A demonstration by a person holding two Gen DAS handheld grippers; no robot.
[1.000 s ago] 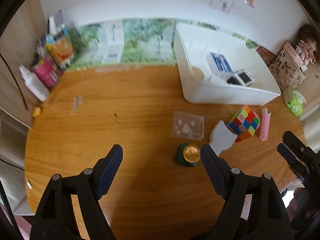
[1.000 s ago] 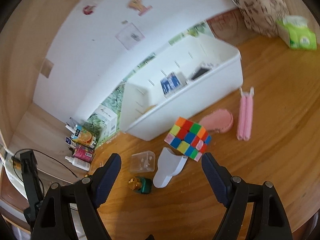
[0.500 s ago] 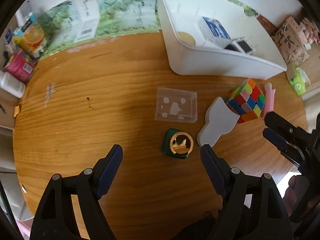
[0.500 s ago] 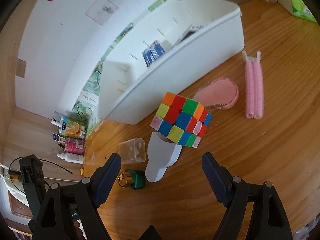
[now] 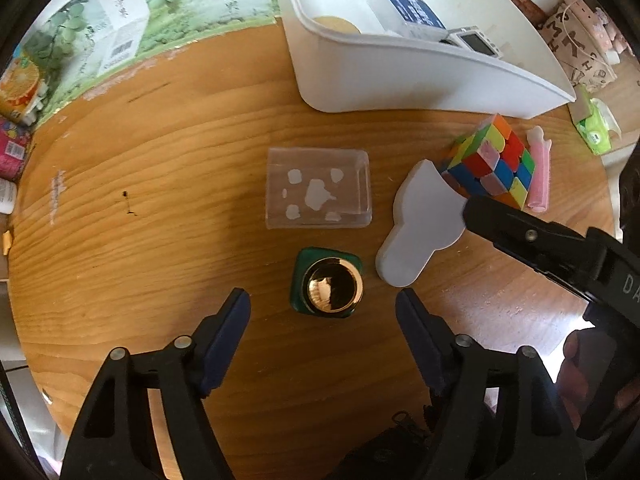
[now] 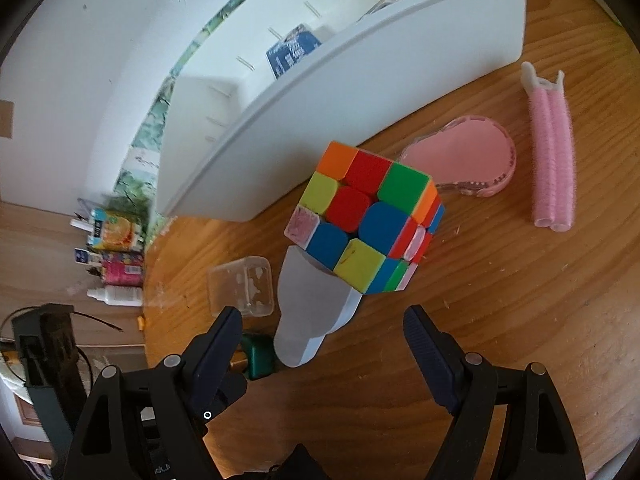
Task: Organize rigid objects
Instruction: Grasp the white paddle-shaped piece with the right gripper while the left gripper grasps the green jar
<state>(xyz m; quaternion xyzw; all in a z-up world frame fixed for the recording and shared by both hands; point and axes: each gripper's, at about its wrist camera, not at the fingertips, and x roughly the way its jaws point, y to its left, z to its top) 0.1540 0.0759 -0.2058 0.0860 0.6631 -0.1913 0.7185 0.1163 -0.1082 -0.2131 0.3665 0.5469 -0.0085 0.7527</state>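
The small green square-bodied bottle with a shiny gold round cap [image 5: 329,289] stands upright on the round wooden table [image 5: 160,184], just ahead of the left gripper [image 5: 323,309], whose blue-padded jaws are spread wide and hold nothing; the bottle sits in line with the gap between them, apart from both pads. Just beyond the bottle lies a clear plastic rectangular box [image 5: 318,188] with pale patches on its bottom, and to the right of both lies a flat pale grey piece with a rounded handle-like end [image 5: 422,232]. One corner of the multicoloured puzzle cube [image 6: 366,216] rests on that grey piece (the cube sits tilted rather than flat). The right gripper [image 6: 322,330] hovers above the grey piece's narrow end, its jaws also spread wide and empty, the cube just ahead of them. Beyond the cube, in the right wrist view, lie a pink oval brush-like object [image 6: 464,158] and a pair of pink fuzzy hair rollers on a white clip [image 6: 552,148], side by side on the wood and apart from each other. Behind all these stands a large white plastic bin [image 5: 400,68], holding a blue-and-white box [image 5: 408,12], a small white device with a dark screen [image 5: 474,42] and a tan round thing [image 5: 336,24]. Cartons and bottles [image 6: 114,256] crowd the table's far left edge.
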